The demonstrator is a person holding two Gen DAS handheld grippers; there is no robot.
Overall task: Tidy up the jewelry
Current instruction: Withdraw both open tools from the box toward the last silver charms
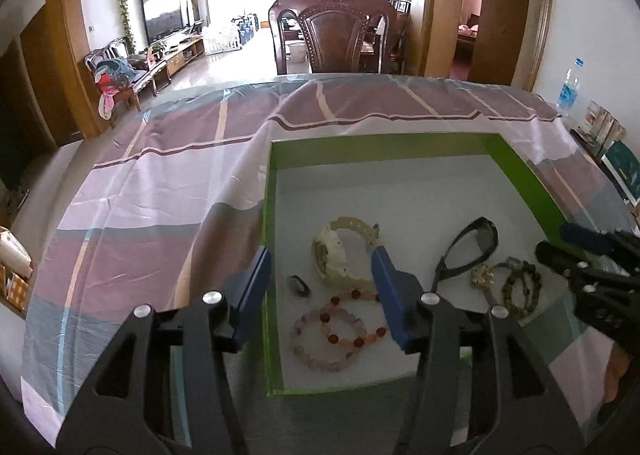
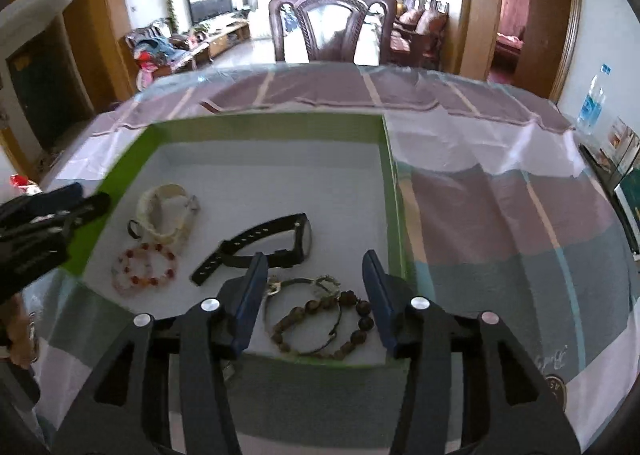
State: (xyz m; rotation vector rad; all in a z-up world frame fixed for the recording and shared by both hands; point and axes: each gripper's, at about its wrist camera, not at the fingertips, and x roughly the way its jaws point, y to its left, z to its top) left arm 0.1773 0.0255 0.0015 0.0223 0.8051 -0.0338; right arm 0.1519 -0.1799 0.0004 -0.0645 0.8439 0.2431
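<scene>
Green-walled tray [image 1: 269, 191] sits on your cloth-covered tabletop [image 1: 152, 183], holding a cream watch [image 1: 340, 251], black watch [image 2: 264, 243], pink bead bracelets [image 1: 336, 331] and brown bead bracelets [image 2: 320, 319]. Your left tongs [image 1: 320, 275] hang open above the pink beads; your right tongs [image 2: 316, 275] gape open over the brown ones, gripping nothing.

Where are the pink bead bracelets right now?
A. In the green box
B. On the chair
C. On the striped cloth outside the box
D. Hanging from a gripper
A: the pink bead bracelets lie on the white floor of the green box, next to the white watch, and nothing grips them.
</scene>
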